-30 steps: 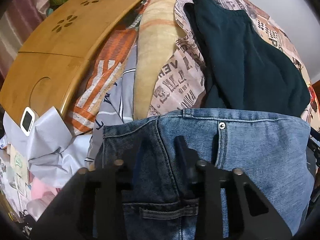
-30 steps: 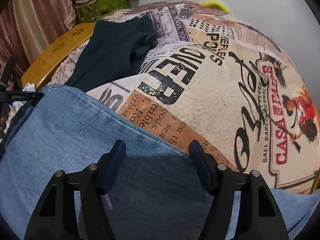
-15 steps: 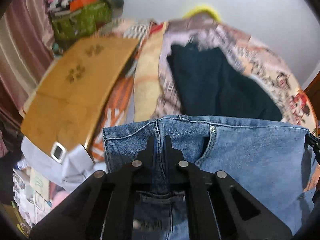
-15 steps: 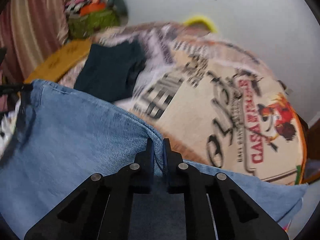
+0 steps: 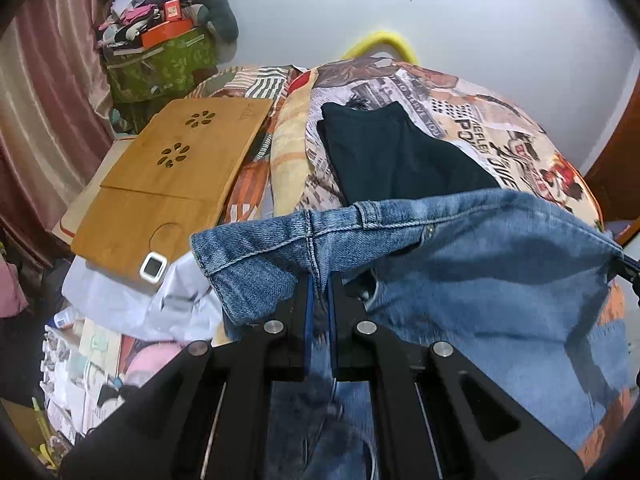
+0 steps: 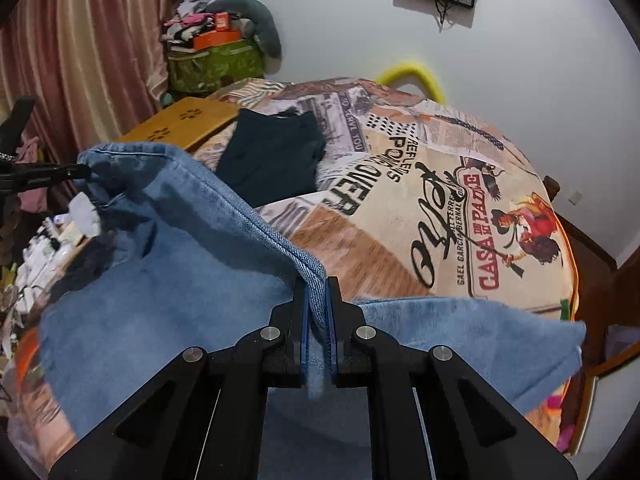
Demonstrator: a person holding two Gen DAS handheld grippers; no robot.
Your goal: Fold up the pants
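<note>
Both grippers pinch the jeans at the waistband and hold them up off the bed, so the cloth hangs between them as a slack sheet instead of lying in a heap. The left gripper has its fingers closed on the band right at a vertical seam, a thick spot that should give a firm hold. The right gripper has its fingers closed on a folded, stitched edge at the other side of the waist. Gripping at two well-apart points lets the weight of the denim pull the legs downward, which probably readies the pants to be laid flat or doubled over. The legs drop out of sight below both cameras, so I cannot tell whether they are aligned. On the printed bedcover beyond lies a dark garment, near the jeans but apart from them; it looks already folded. A wooden tray rests at the left edge of the bed. The cover in front of the right gripper looks like the natural place to set the jeans down.
</note>
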